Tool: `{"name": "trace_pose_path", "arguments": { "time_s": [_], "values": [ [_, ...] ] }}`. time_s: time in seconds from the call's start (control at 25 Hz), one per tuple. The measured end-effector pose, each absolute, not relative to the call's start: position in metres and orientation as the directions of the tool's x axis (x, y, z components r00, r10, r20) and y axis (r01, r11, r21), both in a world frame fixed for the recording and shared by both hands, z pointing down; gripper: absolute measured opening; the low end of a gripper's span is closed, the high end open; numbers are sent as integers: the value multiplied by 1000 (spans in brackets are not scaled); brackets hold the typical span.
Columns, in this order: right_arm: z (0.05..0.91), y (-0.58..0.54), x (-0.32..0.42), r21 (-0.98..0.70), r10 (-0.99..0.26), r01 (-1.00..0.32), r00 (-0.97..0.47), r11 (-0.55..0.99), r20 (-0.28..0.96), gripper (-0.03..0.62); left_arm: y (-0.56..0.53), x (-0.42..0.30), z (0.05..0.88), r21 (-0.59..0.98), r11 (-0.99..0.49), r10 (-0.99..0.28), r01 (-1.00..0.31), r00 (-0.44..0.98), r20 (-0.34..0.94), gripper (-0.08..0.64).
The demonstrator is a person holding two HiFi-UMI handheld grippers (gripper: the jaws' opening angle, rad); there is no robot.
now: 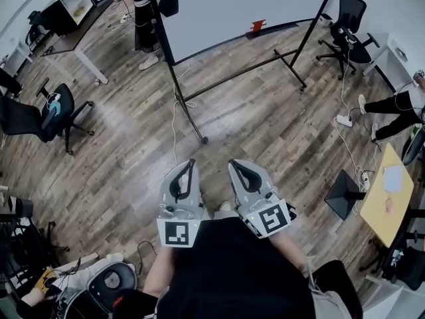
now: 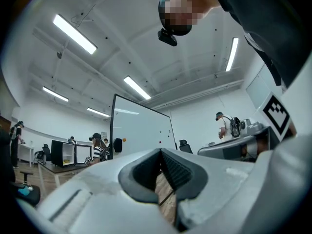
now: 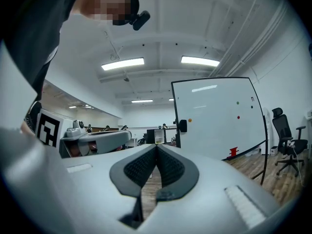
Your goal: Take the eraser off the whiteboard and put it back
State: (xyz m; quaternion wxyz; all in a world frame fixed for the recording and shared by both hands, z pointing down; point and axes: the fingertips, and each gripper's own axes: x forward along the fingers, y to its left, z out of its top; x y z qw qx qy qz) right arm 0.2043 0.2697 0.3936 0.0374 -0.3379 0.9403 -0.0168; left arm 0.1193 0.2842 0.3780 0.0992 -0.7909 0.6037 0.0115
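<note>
A white whiteboard (image 1: 232, 5) on a black wheeled stand faces me across the wood floor. A black eraser (image 1: 169, 2) sticks to the board near its left edge; it also shows in the right gripper view (image 3: 183, 126) and the left gripper view (image 2: 117, 145). A small red object (image 1: 257, 25) sits on the board's tray. My left gripper (image 1: 192, 162) and right gripper (image 1: 233, 163) are held side by side close to my body, well short of the board. Both point toward it, shut and with nothing in them.
The stand's legs (image 1: 199, 135) and a white cable (image 1: 176, 121) lie on the floor ahead. A power strip (image 1: 343, 119) lies to the right, near a yellow table (image 1: 388, 201). Office chairs stand left (image 1: 53, 111) and far right (image 1: 348, 25). A person (image 1: 143, 18) stands behind the board.
</note>
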Motion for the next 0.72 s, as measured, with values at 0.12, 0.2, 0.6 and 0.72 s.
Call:
{"name": "trace_pose_path", "arguments": {
  "time_s": [0.12, 0.2, 0.6, 0.72],
  "values": [
    [397, 255, 198, -53, -648, -646, -760, 762, -51, 2, 267, 113, 380, -144, -267, -948, -953, 286, -138, 2],
    [399, 244, 191, -51, -660, -658, -750, 752, -46, 2, 253, 106, 379, -151, -282, -942, -947, 304, -142, 2],
    [396, 168, 141, -45, -717, -716, -696, 697, -39, 2, 168, 57, 372, -189, -350, -909, -917, 381, -168, 2],
    [395, 145, 124, -47, -738, -737, -674, 674, -27, 2, 142, 42, 369, -187, -379, -896, -906, 410, -171, 2]
  ]
}}
